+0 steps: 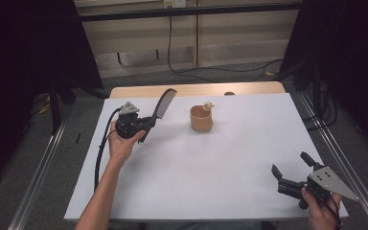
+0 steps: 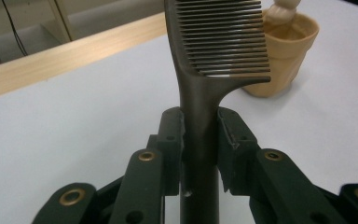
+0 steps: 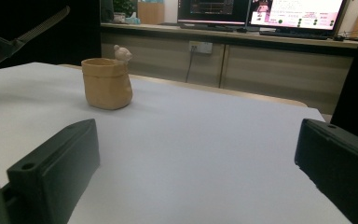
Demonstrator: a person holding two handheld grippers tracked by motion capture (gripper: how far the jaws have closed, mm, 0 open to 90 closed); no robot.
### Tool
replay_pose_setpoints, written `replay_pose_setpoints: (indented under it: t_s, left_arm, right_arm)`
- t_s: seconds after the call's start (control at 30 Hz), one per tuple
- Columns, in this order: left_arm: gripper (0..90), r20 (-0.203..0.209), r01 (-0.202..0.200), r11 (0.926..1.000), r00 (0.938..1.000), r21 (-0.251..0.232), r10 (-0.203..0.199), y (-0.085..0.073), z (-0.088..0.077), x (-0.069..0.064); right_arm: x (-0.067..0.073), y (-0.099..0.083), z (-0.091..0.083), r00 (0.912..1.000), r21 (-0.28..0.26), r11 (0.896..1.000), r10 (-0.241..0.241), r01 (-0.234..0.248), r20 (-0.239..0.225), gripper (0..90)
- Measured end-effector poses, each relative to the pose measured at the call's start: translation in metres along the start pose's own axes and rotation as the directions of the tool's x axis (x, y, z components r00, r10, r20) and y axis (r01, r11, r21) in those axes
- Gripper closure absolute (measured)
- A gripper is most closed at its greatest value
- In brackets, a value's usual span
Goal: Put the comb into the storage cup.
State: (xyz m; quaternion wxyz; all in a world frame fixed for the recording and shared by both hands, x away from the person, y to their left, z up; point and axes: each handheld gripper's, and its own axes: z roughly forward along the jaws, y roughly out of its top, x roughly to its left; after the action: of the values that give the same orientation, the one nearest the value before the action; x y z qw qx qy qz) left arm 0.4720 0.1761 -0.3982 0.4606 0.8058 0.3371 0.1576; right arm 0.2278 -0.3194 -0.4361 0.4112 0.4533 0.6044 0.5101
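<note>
Black jaws of the left gripper [image 2: 200, 126] clamp the comb [image 2: 214, 51] by its handle; teeth visible here face the tan cup [image 2: 286, 51]. High view: right gripper [image 1: 292, 167] spread wide, well apart, over the white table [image 1: 211, 167].

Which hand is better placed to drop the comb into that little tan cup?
Left, most likely. The left gripper already clamps the comb by its handle, teeth up and close beside the tan cup. The right gripper sits open at the table's near right corner, well away from the cup.
</note>
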Motion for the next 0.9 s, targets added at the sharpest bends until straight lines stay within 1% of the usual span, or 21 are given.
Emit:
replay_pose_setpoints:
  t_s: [0.03,0.07,0.1,0.13,0.23,0.27,0.3,0.33,0.37,0.4,0.43,0.47,0.5,0.57,0.6,0.67,0.73,0.77,0.8,0.83,0.9]
  left_arm:
    - [72.8,0.0,0.0,1.0,1.0,0.0,0.0,0.0,0.0,0.0]
    - [72.8,0.001,0.0,0.9994,1.0,-0.033,0.0,-0.001,-0.001,-0.001]
    - [72.8,0.0,-0.012,0.9992,0.9999,-0.039,0.012,-0.001,-0.001,0.0]
    - [72.8,-0.002,-0.015,0.9988,0.9999,-0.046,0.015,-0.001,-0.001,0.0]
    - [72.8,-0.002,-0.012,0.9981,0.9999,-0.06,0.012,-0.001,-0.001,-0.001]
    - [72.8,-0.003,-0.011,0.9969,0.9999,-0.078,0.011,-0.001,-0.002,0.0]
    - [72.8,-0.003,-0.011,0.9969,0.9999,-0.078,0.011,-0.001,-0.002,0.0]
    - [72.8,-0.003,-0.003,0.9959,1.0,-0.09,0.003,-0.001,-0.002,0.0]
    - [72.8,-0.009,-0.009,0.9946,0.9999,-0.103,0.008,-0.001,-0.003,0.0]
    - [72.8,-0.017,-0.01,0.9914,0.9998,-0.131,0.008,-0.001,-0.005,0.0]
    - [72.8,-0.017,-0.01,0.9914,0.9998,-0.131,0.008,-0.001,-0.005,0.0]
    - [72.8,-0.01,0.0,0.9876,1.0,-0.157,-0.001,0.0,-0.007,0.0]
    - [72.8,-0.01,0.0,0.9876,1.0,-0.157,-0.001,0.0,-0.007,0.0]
    - [72.7,-0.029,-0.005,0.984,0.9996,-0.178,0.0,0.002,-0.009,-0.001]
    - [72.7,-0.029,-0.005,0.984,0.9996,-0.178,0.0,0.002,-0.009,-0.001]
    - [72.8,-0.025,-0.003,0.9801,0.9997,-0.199,-0.002,0.002,-0.011,-0.001]
    - [72.8,-0.031,-0.01,0.9781,0.9995,-0.208,0.004,0.003,-0.012,-0.001]
    - [72.8,-0.029,-0.012,0.9759,0.9996,-0.218,0.006,0.004,-0.012,-0.001]
    - [72.7,-0.029,-0.012,0.9759,0.9996,-0.218,0.006,0.004,-0.012,-0.001]
    - [72.8,-0.03,-0.003,0.9733,0.9995,-0.23,-0.004,0.004,-0.013,-0.002]
    - [72.8,-0.032,-0.01,0.9707,0.9995,-0.24,0.003,0.004,-0.014,-0.002]
  right_arm:
    - [0.0,0.0,0.0,1.0,0.0,1.0,0.0,0.0,0.0,0.0]
    - [0.0,0.0,0.0,1.0,0.0,1.0,0.002,-0.002,0.004,0.0]
    - [0.0,0.0,0.0,1.0,0.0,1.0,0.003,-0.003,0.005,0.0]
    - [0.0,0.0,0.0,1.0,0.001,1.0,0.004,-0.004,0.005,0.0]
    - [0.0,0.0,0.0,1.0,0.002,1.0,0.001,-0.001,0.001,0.0]
    - [0.001,0.0,0.0,1.0,-0.002,1.0,-0.001,0.001,0.002,0.0]
    - [0.001,0.0,0.0,1.0,-0.002,1.0,-0.001,0.001,0.002,0.0]
    - [0.001,0.0,0.0,1.0,-0.003,1.0,-0.004,0.004,0.004,0.0]
    - [0.001,0.0,0.0,1.0,-0.003,1.0,-0.003,0.003,0.002,0.0]
    - [0.001,0.0,0.0,1.0,-0.003,1.0,0.0,0.0,0.004,0.0]
    - [0.001,0.0,0.0,1.0,-0.003,1.0,0.0,0.0,0.004,0.0]
    - [0.0,0.0,0.0,1.0,-0.002,1.0,0.002,-0.002,0.005,0.0]
    - [0.0,0.0,0.0,1.0,-0.002,1.0,0.002,-0.002,0.005,0.0]
    - [0.001,0.0,0.0,1.0,-0.002,1.0,0.0,0.0,0.004,0.0]
    - [0.001,0.0,0.0,1.0,-0.002,1.0,0.0,0.0,0.004,0.0]
    - [0.001,0.0,0.0,1.0,-0.002,1.0,-0.001,0.001,0.004,0.0]
    - [0.001,0.0,0.0,1.0,-0.002,1.0,0.001,-0.001,0.005,0.0]
    - [0.001,0.0,0.0,1.0,0.0,1.0,0.003,-0.003,0.005,0.0]
    - [0.001,0.0,0.0,1.0,0.0,1.0,0.003,-0.003,0.005,0.0]
    - [0.0,0.0,0.0,1.0,0.001,1.0,0.002,-0.002,0.007,0.0]
    - [0.0,0.0,0.0,1.0,0.0,1.0,0.001,-0.001,0.007,0.0]
